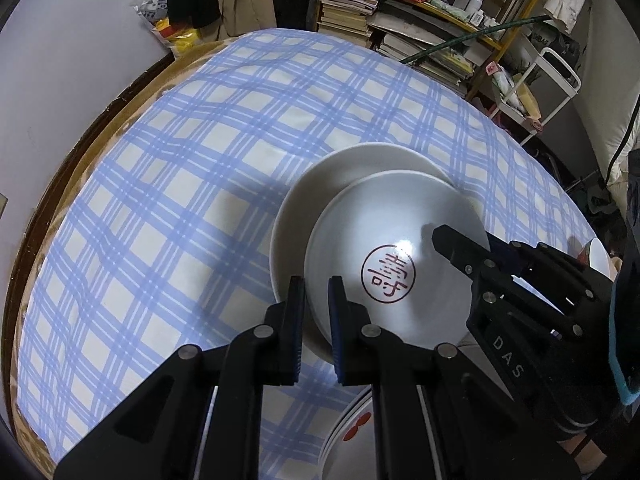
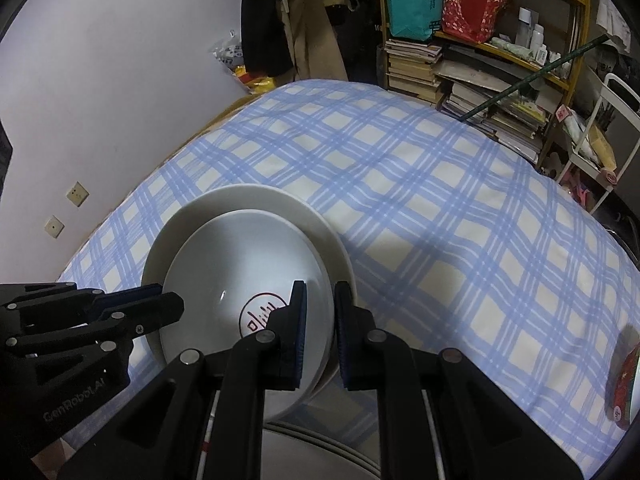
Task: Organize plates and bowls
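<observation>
A white bowl with a red round seal inside is held over a larger plain white plate on the blue checked tablecloth. My left gripper is shut on the bowl's left rim, one finger inside and one outside. My right gripper is shut on the bowl's right rim the same way; it also shows in the left wrist view. The left gripper shows in the right wrist view. Whether the bowl touches the plate is unclear.
A stack of white plates with red marks lies at the near edge under the grippers. A red-patterned dish sits at the right edge. Shelves of books and a white cart stand behind the table.
</observation>
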`<state>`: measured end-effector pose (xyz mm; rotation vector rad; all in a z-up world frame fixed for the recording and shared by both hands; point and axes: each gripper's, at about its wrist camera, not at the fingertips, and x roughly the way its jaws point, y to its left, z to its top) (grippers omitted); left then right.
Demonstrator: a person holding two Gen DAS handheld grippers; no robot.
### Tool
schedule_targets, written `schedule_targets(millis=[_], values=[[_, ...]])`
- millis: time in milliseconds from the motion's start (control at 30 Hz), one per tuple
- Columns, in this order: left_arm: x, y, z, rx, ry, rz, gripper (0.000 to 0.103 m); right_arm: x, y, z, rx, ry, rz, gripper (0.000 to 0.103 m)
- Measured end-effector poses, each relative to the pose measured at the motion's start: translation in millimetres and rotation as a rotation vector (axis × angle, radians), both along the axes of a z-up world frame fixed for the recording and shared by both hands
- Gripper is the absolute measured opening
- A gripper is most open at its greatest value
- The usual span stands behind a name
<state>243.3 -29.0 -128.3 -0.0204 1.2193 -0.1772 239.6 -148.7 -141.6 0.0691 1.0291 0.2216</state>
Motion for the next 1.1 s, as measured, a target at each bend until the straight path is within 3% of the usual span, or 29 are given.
schedule_targets(millis=[200,433,600,767,867,1000,1100], values=[[-4,4,11,-0.020,-0.038,0.002,0.012,-6,2,10,-0.043,-0.041,0.012,0.016],[-5,6,14,0.000,-0.050,0.016,0.012,-7,-16,19,0.045,-0.027,-0.034,0.017],[-10,-1,23,0.054,-0.056,0.005,0.014,-15,-41,32,0.094,-0.015,-0.090,0.037],[-14,-17,41,0.084,-0.073,-0.032,0.018,-27,-77,49,0.085,-0.004,-0.147,0.043],[-14,-29,52,0.083,-0.086,-0.049,0.027,-37,-103,65,0.078,-0.034,-0.200,0.067],[-14,-55,67,0.081,-0.117,-0.069,0.046,-47,-143,82,0.065,-0.065,-0.269,0.082],[-14,-82,75,0.072,-0.139,-0.102,0.053,-55,-173,90,0.056,-0.077,-0.334,0.089]])
